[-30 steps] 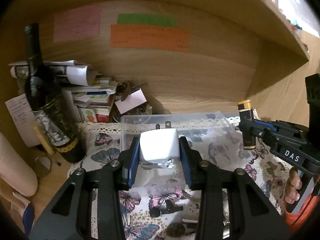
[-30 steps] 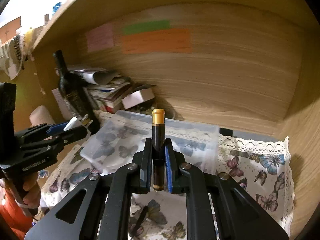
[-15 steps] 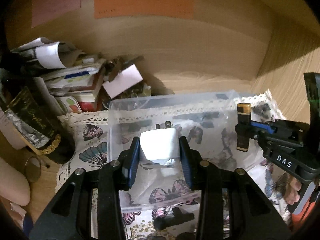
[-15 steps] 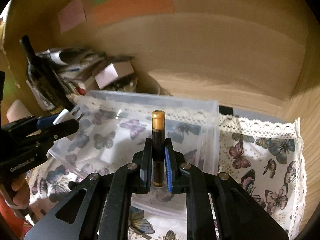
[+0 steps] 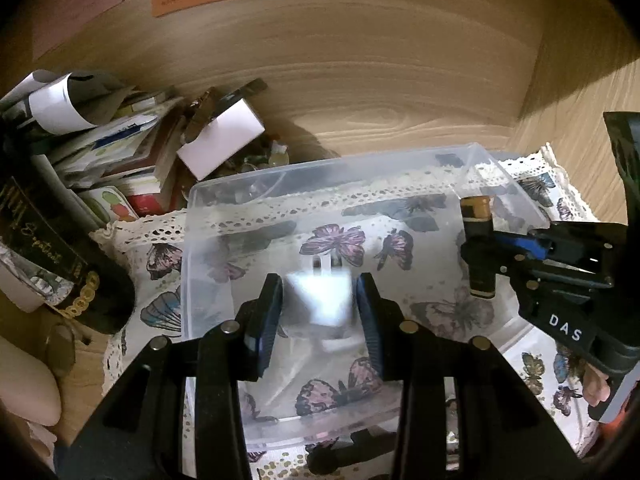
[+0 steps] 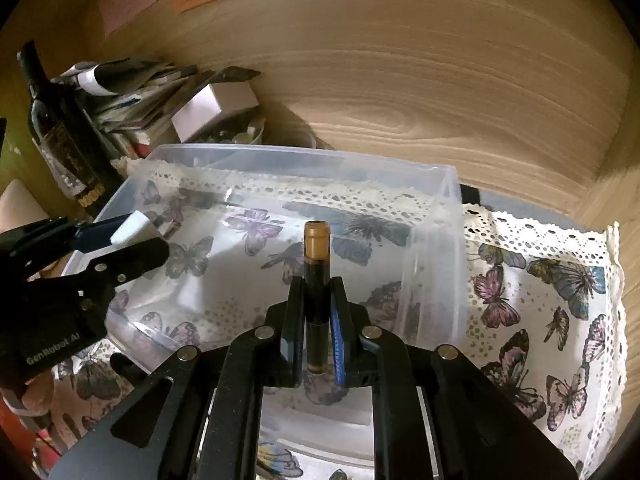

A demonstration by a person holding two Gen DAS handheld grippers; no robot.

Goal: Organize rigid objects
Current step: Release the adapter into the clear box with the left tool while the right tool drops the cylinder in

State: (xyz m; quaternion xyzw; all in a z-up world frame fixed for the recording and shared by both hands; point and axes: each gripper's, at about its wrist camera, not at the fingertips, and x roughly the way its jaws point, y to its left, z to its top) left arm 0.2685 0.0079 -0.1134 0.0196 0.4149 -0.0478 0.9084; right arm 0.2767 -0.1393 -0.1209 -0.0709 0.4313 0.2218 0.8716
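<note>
A clear plastic bin [image 5: 192, 216] [image 6: 448, 216] stands on a butterfly-print cloth. My left gripper [image 5: 318, 308] is over the bin; a white plug adapter [image 5: 320, 296] sits blurred between its fingers, and the fingers look slightly wider than it. In the right wrist view the adapter [image 6: 134, 226] is still at the left gripper's tips [image 6: 132, 236]. My right gripper [image 6: 317, 320] is shut on a dark tube with a gold cap [image 6: 316, 280], held upright over the bin's right part; it also shows in the left wrist view [image 5: 478, 248].
A dark wine bottle [image 5: 48, 256] [image 6: 60, 136] stands left of the bin. A pile of papers and a white box [image 5: 220, 140] lies behind it. The wooden back wall [image 6: 400, 80] has coloured notes. Small dark items [image 5: 340, 452] lie on the cloth before the bin.
Both grippers have moved forward and down over the bin. The white adapter has gone blurred and the left fingers look a little wider apart. The right gripper still holds the tube.
</note>
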